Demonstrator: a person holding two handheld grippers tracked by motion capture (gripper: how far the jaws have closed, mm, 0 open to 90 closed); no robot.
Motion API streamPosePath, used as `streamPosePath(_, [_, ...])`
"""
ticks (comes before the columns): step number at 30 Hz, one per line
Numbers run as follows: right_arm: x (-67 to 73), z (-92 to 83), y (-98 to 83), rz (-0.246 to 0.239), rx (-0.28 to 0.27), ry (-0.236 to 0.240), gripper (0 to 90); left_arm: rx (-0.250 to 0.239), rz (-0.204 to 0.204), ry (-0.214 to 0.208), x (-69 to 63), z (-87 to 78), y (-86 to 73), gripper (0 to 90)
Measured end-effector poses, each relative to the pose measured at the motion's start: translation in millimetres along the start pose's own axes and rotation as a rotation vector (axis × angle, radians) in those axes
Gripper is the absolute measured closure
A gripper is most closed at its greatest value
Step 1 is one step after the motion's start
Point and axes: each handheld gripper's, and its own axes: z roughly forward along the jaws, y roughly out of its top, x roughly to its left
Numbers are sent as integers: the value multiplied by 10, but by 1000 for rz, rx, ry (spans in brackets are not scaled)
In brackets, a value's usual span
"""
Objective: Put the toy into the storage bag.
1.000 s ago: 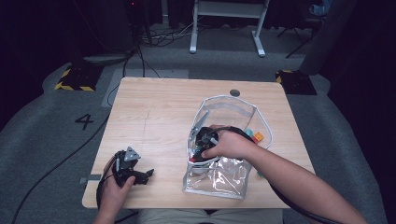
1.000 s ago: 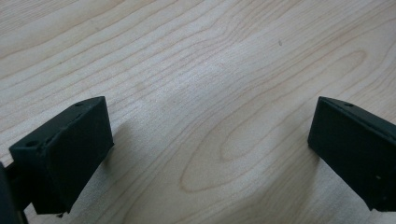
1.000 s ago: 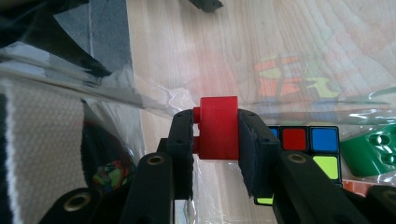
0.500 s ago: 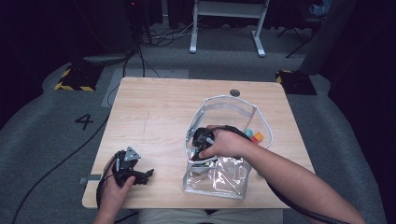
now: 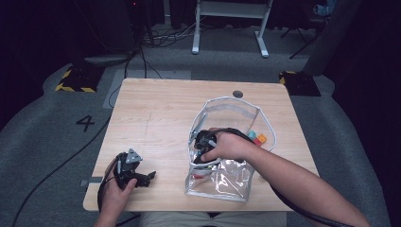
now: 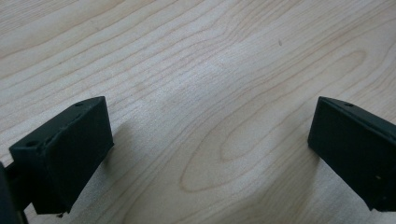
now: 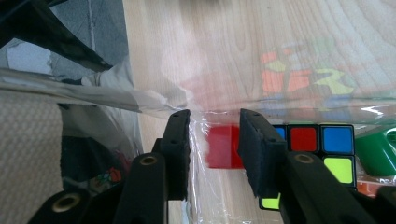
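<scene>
Step in hand: I work my right tool [image 7: 212, 154] inside the clear pouch [image 5: 222, 182], beside a small red block [image 7: 223, 146].
Right tool state: my jaws have just been opening; they stand partly spread, and the red block lies beyond the gap, blurred, with no pad pressing on it that I can see.
Left tool state: my left tool [image 6: 205, 154] is spread wide with nothing between the jaws, resting low over the bare surface [image 6: 196, 60], well apart from the pouch and to its left in the high view [image 5: 135, 177].
Method: I judge the jaws must straddle the block squarely before closing, with the thin film of the pouch kept out of the pinch.
Risk: in my judgement the film bunches near my left-hand jaw and could be caught together with the block.
Clearance: the puzzle cube [image 7: 322, 154] sits just beside the block, on the far side of my right-hand jaw; I should avoid nudging it.
Pouch, place: it lies on the near right part of the surface, its mouth held up and open.
Pouch, look: transparent, glossy, creased, with a pale edge band [image 5: 227, 100].
Contents: red block, multicoloured cube, a green piece [image 7: 376, 151] next to the cube.
</scene>
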Motion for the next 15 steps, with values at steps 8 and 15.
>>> streamPosePath(8, [-20, -51, -14, 19, -36, -24, 604, 1, 2, 0, 1, -1, 0, 0])
streamPosePath(15, [-33, -315, -32, 42, -99, -101, 580, 2, 2, -1, 1, -1, 0, 0])
